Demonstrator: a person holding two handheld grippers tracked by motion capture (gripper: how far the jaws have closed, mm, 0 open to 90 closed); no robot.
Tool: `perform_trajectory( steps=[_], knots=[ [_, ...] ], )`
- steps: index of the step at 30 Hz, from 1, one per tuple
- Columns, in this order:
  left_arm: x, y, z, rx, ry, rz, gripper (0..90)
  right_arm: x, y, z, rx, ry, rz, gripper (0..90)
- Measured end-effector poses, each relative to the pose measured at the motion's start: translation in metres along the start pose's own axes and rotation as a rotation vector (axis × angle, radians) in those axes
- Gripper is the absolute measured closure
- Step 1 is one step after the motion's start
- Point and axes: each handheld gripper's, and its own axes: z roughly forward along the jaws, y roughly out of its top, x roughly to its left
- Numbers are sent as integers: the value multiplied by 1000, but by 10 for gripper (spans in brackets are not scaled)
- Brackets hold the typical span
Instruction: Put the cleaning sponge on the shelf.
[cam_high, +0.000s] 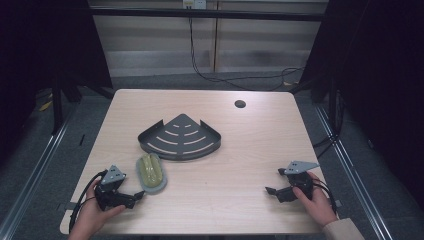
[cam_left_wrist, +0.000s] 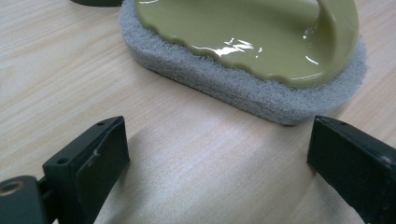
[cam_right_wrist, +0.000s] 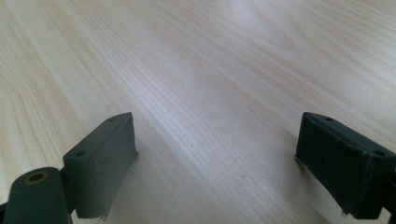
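Observation:
A scrubbing pad with an olive-green plastic handle on a grey abrasive base lies on the table, left of centre. Just behind it sits a dark metal corner shelf with slotted floor. My left gripper rests low at the front left, jaws open, pointing at the pad a short way off. In the left gripper view the pad lies just beyond the open left gripper, nothing between the jaws. My right gripper sits at the front right, open over bare wood; its jaws in the right gripper view stand wide apart.
The light wooden table has a round cable hole at the back right. Cables trail on the floor behind the table. Dark frame posts stand at both sides.

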Motion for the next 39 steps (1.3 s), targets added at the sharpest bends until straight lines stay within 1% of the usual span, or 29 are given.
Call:
perform_trajectory(
  steps=[2, 4, 5, 6, 7, 8, 9, 10, 11, 12, 13, 14, 15, 16, 17, 18, 19, 20, 21, 23, 24, 25, 27, 29, 30, 34, 35, 36, 39],
  knots=[
    [0, 0, 0, -3, 1, -3, 60, 0, 0, 0, 0, 0, 0, 114],
    [-1, 1, -3, 22, 9, -10, 74, 0, 1, 1, 0, -1, 1, 113],
    [-1, 1, -3, 22, 9, -10, 88, 0, 1, 1, 0, -1, 1, 113],
    [-1, 4, -7, 69, 19, -22, 109, 0, 1, 1, 1, -2, 0, 113],
    [-1, 4, -7, 69, 19, -22, 140, 0, 1, 1, 1, -2, 0, 113],
    [-2, 8, -13, 131, 27, -50, 176, 0, 1, 1, 1, -2, 2, 113],
    [-2, 10, -15, 152, 32, -96, 179, 0, 1, 1, 1, -2, 2, 113],
    [-2, 10, -15, 152, 32, -96, 181, 0, 1, 1, 1, -2, 2, 113],
    [-1, 13, -18, 187, 26, -163, 187, 0, 1, 1, 1, -2, 1, 113],
    [-1, 13, -18, 187, 26, -163, 194, 0, 1, 1, 2, -2, 2, 113],
    [1, 17, -24, 233, 21, -192, 200, 0, 1, 1, 1, -2, 2, 113],
    [1, 20, -27, 253, 22, -201, 203, 0, 1, 1, 1, -3, 1, 113],
    [1, 23, -30, 264, 20, -214, 210, 0, 1, 1, 1, -2, 2, 113],
    [1, 23, -30, 264, 20, -214, 218, 0, 1, 1, 1, -2, 0, 113],
    [0, 31, -36, 283, 10, -237, 223, 0, 1, 1, 1, -2, 2, 113],
    [0, 31, -36, 283, 10, -237, 226, 0, 1, 1, 1, -2, 2, 113],
    [-1, 38, -40, 301, 5, -248, 229, 0, 1, 1, 1, -2, 2, 113],
    [-1, 38, -40, 301, 5, -248, 229, 0, 1, 1, 1, -2, 2, 113],
    [-1, 42, -42, 331, -6, -260, 229, 0, 1, 1, 1, -2, 2, 113],
    [1, 53, -46, 369, -17, -265, 231, 0, 1, 1, 1, -2, 2, 113],
    [1, 53, -46, 369, -17, -265, 231, 0, 1, 1, 1, -2, 2, 113],
    [3, 58, -47, 384, -21, -271, 231, 0, 1, 1, 1, -2, 1, 113],
    [6, 63, -48, 394, -14, -271, 231, 0, 1, 2, -1, -2, -2, 113],
    [7, 68, -49, 402, -9, -291, 231, 0, 1, 2, -1, -2, 1, 113],
    [8, 69, -49, 400, -8, -289, 231, 0, 1, 2, -1, -3, 1, 113],
    [9, 76, -46, 436, -10, -288, 235, 0, 1, 2, -1, -3, 0, 112],
    [9, 76, -46, 436, -10, -288, 236, 0, 1, 2, -1, -3, 0, 112],
    [11, 79, -44, 454, -12, -284, 237, 0, 1, 2, -1, -3, 0, 112],
    [12, 82, -42, 455, -6, -287, 237, 0, 1, 2, -1, -2, 0, 112]
  ],
)
